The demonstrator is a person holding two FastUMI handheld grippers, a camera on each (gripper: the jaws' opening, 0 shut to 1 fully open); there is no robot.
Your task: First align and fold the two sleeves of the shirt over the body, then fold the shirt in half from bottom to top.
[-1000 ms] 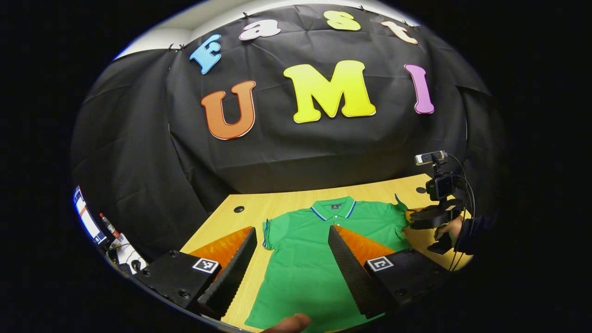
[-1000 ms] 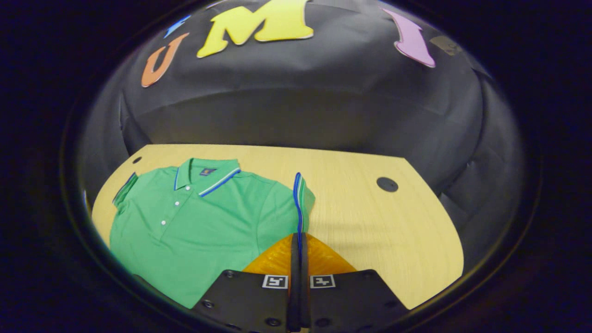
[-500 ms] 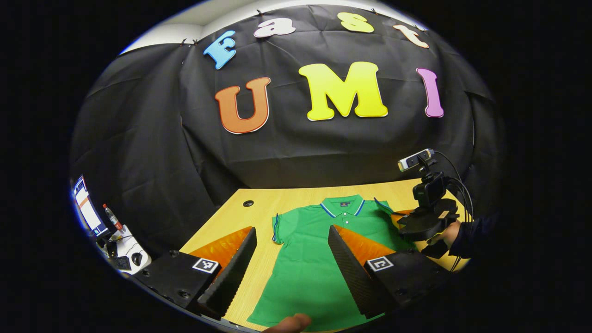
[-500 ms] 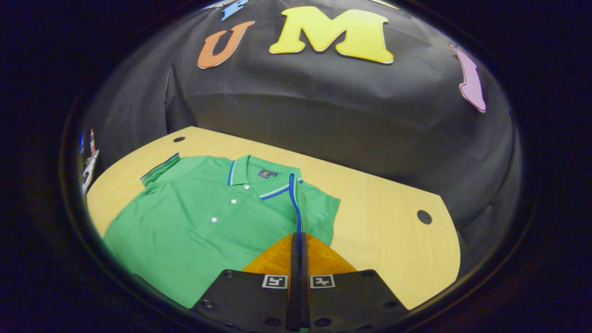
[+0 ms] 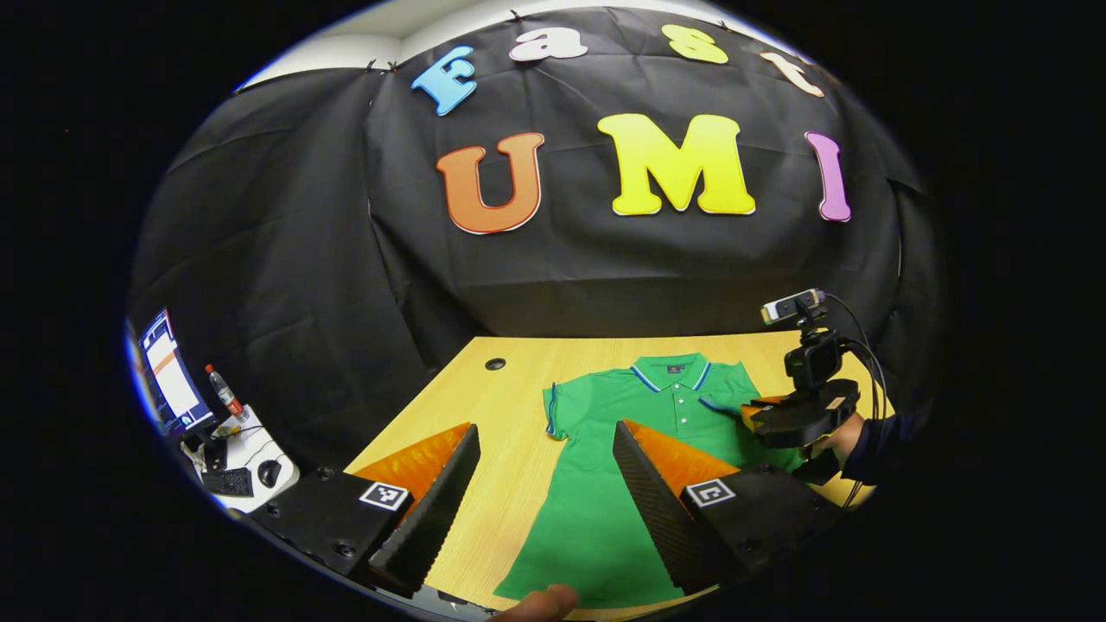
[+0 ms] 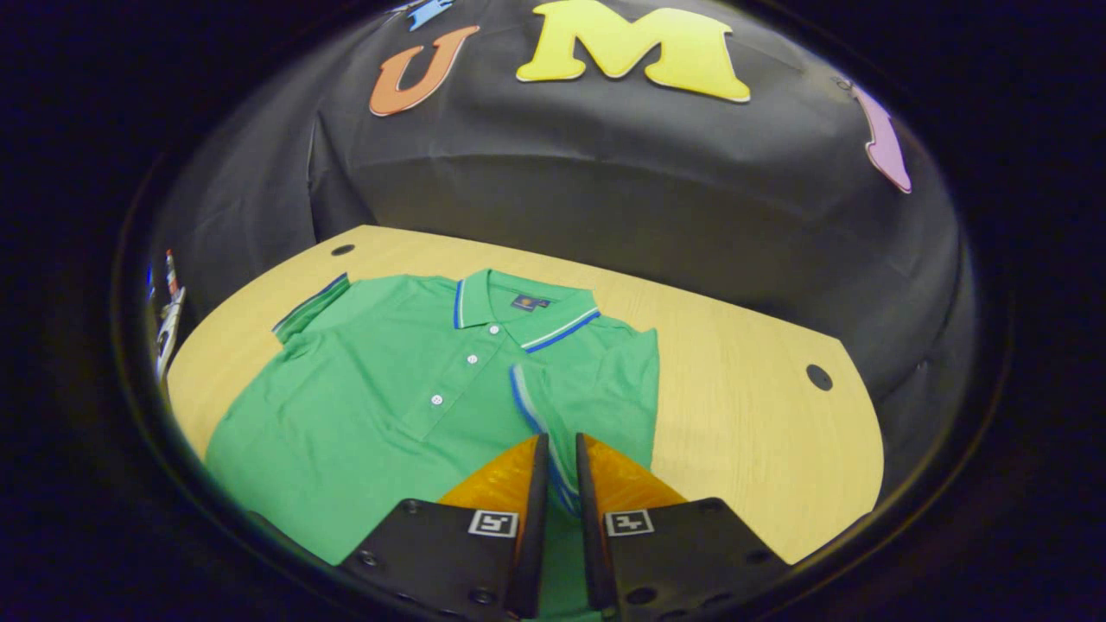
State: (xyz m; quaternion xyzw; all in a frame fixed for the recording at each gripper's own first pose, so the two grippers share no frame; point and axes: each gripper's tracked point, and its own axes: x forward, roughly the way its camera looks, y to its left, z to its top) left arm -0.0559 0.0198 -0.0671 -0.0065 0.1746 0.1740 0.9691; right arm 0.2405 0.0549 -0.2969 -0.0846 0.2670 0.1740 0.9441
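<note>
1. The bench (image 6: 743, 415) is a pale wood-grain top with rounded corners and round dark cable holes (image 6: 818, 377) near its far edge. Black cloth (image 5: 285, 285) hangs behind it as the booth's wall, and a strip of pale ceiling shows above the cloth in the left gripper view.
2. The green polo shirt (image 6: 380, 406) lies flat on the bench, collar (image 6: 518, 311) toward the cloth wall and buttons facing up. Its collar and cuffs carry blue and white stripes.
3. In the right gripper view, one sleeve (image 6: 587, 380) is folded in over the chest, its striped cuff (image 6: 527, 402) running down to the right gripper (image 6: 557, 458). The other sleeve (image 6: 311, 307) lies spread out sideways on the bench.
4. The right gripper's fingers (image 6: 534, 484) stand a narrow gap apart, with the cuff edge passing between them; whether they pinch it, I cannot tell.
5. In the left gripper view, the left gripper (image 5: 544, 449) hangs above the shirt's lower body with its fingers (image 5: 644, 484) wide and nothing between them.
6. That view also shows the right gripper (image 5: 799, 413) over the shirt's shoulder, held by a hand (image 5: 834, 441) in a dark sleeve, cables trailing from it.
7. Beyond the bench's left end sits a side table (image 5: 251, 449) with a monitor (image 5: 168, 371), a bottle (image 5: 226, 393), a keyboard and a mouse.
</note>
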